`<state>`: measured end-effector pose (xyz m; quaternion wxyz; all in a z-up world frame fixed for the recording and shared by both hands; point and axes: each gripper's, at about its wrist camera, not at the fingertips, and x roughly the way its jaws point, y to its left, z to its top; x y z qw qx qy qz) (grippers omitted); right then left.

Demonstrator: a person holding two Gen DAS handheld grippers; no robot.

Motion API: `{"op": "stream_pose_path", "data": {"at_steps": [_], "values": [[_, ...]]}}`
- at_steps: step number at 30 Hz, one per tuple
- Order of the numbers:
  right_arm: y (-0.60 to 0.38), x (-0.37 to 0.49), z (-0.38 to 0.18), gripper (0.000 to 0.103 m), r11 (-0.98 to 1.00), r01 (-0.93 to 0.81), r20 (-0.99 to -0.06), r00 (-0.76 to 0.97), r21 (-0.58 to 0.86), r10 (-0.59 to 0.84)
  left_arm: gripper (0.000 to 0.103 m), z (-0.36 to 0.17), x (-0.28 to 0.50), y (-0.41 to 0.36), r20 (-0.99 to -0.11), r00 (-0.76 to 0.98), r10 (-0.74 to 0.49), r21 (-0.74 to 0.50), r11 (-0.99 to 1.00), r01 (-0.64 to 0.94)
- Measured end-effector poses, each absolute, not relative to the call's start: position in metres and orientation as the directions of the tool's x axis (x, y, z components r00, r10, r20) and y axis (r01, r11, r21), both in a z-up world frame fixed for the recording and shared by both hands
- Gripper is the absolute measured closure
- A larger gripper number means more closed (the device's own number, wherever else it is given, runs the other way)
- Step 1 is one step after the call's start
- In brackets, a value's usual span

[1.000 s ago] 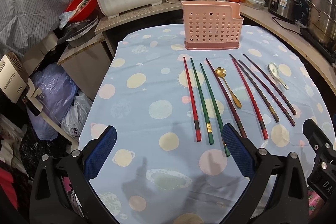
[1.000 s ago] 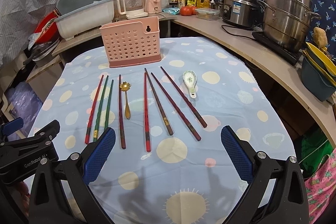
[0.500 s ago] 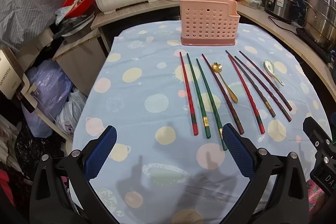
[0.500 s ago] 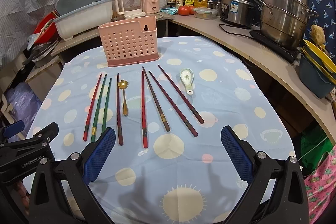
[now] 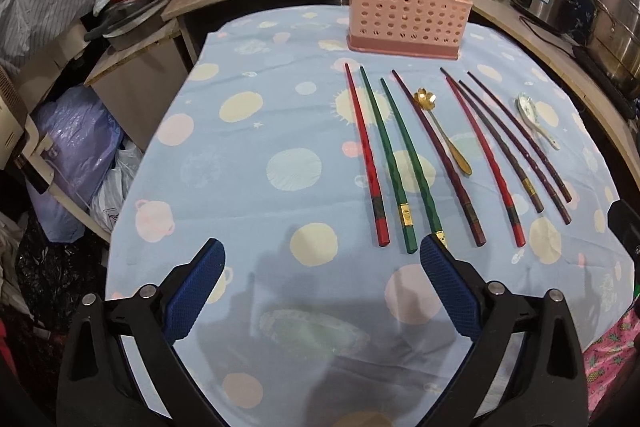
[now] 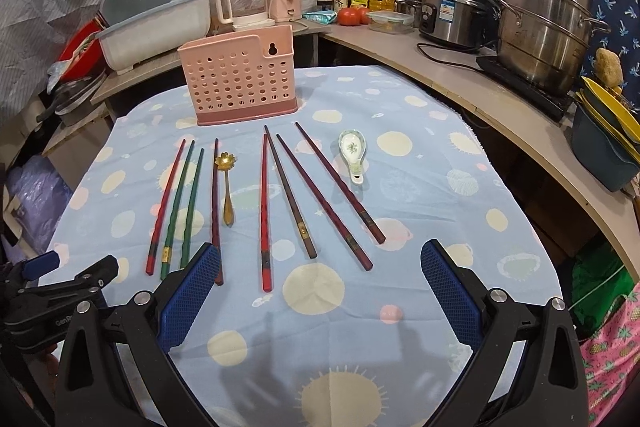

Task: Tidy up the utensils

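Left tongs [image 5: 322, 267]: I see them wide apart in the lower middle of the left view, nothing between the blue pads; the jaws have just been closing a little. The right pad [image 5: 448, 283] covers the near tip of one green chopstick.
Right tongs [image 6: 320, 273]: wide apart in the lower middle of the right view, nothing between them, over bare cloth.
Chopsticks [image 5: 404, 163]: eight lie side by side on the counter [image 5: 248, 155], centre right in the left view, thin ends toward the holder. From the left of the frame I count one red, two green, one dark red, then another red and three dark ones.
Gold spoon [image 5: 442, 131]: flat among the chopsticks, just right of the dark red one, flower-shaped bowl toward the holder.
White spoon [image 5: 536, 121]: at the right end of the row, just beside the last dark chopstick.
Pink holder [image 5: 406, 13]: upright at the far edge of the cloth, upper middle of the frame, apart from the chopstick tips; I cannot see inside it.
Cloth [image 6: 420, 187]: light blue with pale dots, covering the counter.
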<state>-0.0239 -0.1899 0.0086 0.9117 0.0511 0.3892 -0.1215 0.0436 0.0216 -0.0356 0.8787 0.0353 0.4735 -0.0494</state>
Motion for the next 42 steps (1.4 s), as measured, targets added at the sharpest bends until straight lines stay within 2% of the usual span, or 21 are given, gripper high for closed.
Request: {"op": "stream_pose_path", "data": {"at_steps": [2,9,20,26,29,33,36,42], "values": [[-0.192,-0.021,0.006,0.007,0.962,0.271,-0.729,0.659,0.001,-0.185,0.014,-0.043,0.051,0.02,-0.846,0.531,-0.057,0.012,0.992,0.126],[-0.201,-0.012,-0.002,0.007,0.956,0.292,-0.745,0.64,0.01,-0.187,0.033,-0.062,0.073,0.018,-0.868,0.493,-0.059,0.008,0.991,0.132],[-0.204,-0.001,-0.007,0.007,0.959,0.283,-0.757,0.631,0.018,-0.172,0.033,-0.073,0.088,0.002,-0.879,0.474,-0.052,0.02,0.989,0.147],[-0.212,0.003,-0.012,0.007,0.956,0.292,-0.766,0.622,0.035,-0.162,0.041,-0.081,0.089,0.003,-0.891,0.45,-0.062,0.006,0.989,0.149],[-0.213,0.006,-0.013,0.007,0.956,0.289,-0.768,0.62,0.038,-0.157,0.052,-0.08,0.088,0.003,-0.889,0.453,-0.071,0.0,0.988,0.154],[-0.218,0.013,-0.017,0.007,0.956,0.29,-0.772,0.617,0.044,-0.152,0.076,-0.077,0.088,0.006,-0.888,0.45,-0.097,-0.022,0.985,0.169],[-0.229,0.024,-0.018,0.016,0.951,0.3,-0.777,0.616,0.079,-0.13,0.096,-0.075,0.09,0.011,-0.89,0.436,-0.129,-0.059,0.983,0.171],[-0.254,0.058,-0.019,0.039,0.938,0.319,-0.773,0.626,0.137,-0.1,0.096,-0.077,0.093,0.011,-0.892,0.431,-0.135,-0.068,0.983,0.168]]}}
